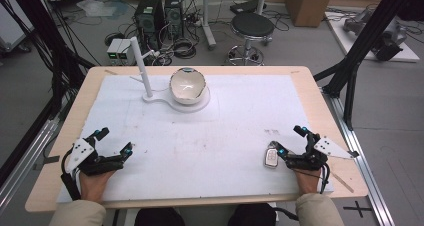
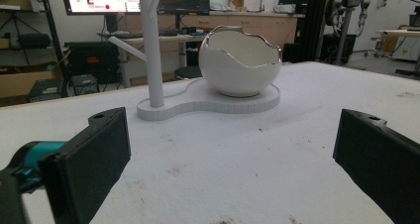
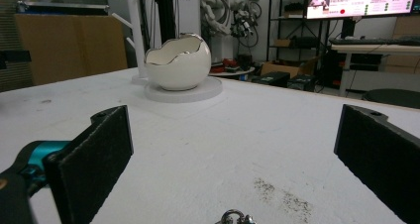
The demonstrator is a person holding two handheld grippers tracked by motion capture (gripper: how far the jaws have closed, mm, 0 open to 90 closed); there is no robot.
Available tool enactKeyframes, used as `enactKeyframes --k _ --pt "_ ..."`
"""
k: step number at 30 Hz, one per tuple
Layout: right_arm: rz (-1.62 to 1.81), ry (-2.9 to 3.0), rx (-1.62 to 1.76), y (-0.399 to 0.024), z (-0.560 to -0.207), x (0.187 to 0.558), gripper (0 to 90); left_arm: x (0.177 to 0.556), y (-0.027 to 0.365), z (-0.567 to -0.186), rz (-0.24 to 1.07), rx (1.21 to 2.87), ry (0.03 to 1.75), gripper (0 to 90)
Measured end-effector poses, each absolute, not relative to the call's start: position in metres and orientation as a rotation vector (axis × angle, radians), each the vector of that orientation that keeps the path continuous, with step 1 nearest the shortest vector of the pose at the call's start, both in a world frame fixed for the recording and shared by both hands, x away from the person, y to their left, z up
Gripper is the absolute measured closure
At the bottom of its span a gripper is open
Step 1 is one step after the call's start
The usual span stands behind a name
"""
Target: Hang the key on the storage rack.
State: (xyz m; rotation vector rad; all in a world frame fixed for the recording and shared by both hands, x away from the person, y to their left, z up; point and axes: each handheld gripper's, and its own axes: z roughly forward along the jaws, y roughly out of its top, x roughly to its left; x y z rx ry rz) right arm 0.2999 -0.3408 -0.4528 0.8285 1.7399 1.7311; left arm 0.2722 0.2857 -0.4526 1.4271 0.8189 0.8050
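A white egg-shaped bowl (image 1: 188, 86) with a jagged silver rim sits on a flat white base (image 1: 200, 105) at the far middle of the table. A white branched post (image 1: 141, 66) rises from the base's left end. The bowl (image 2: 241, 63) and post (image 2: 151, 45) stand ahead of my open left gripper (image 2: 233, 159); the bowl (image 3: 177, 63) also lies ahead of my open right gripper (image 3: 233, 159). My left gripper (image 1: 116, 140) rests near the front left, holding nothing. A silver car key fob (image 1: 271, 157) lies beside my right gripper (image 1: 290, 141); its key ring (image 3: 234, 217) shows low between the jaws.
A white mat (image 1: 200, 136) covers the wooden table (image 1: 320, 106). Beyond the far edge are a black stool (image 1: 252, 26), computer towers (image 1: 157, 16) and floor cables. Black frame struts (image 1: 360, 46) stand at the right.
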Motion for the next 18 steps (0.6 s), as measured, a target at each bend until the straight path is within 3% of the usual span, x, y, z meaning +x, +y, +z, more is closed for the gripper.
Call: enactKeyframes --k 18 --pt "1.665 1.789 0.860 -0.3359 -0.4508 0.3035 0.8 0.2723 0.2861 -0.4526 0.815 1.419 0.840 1.7"
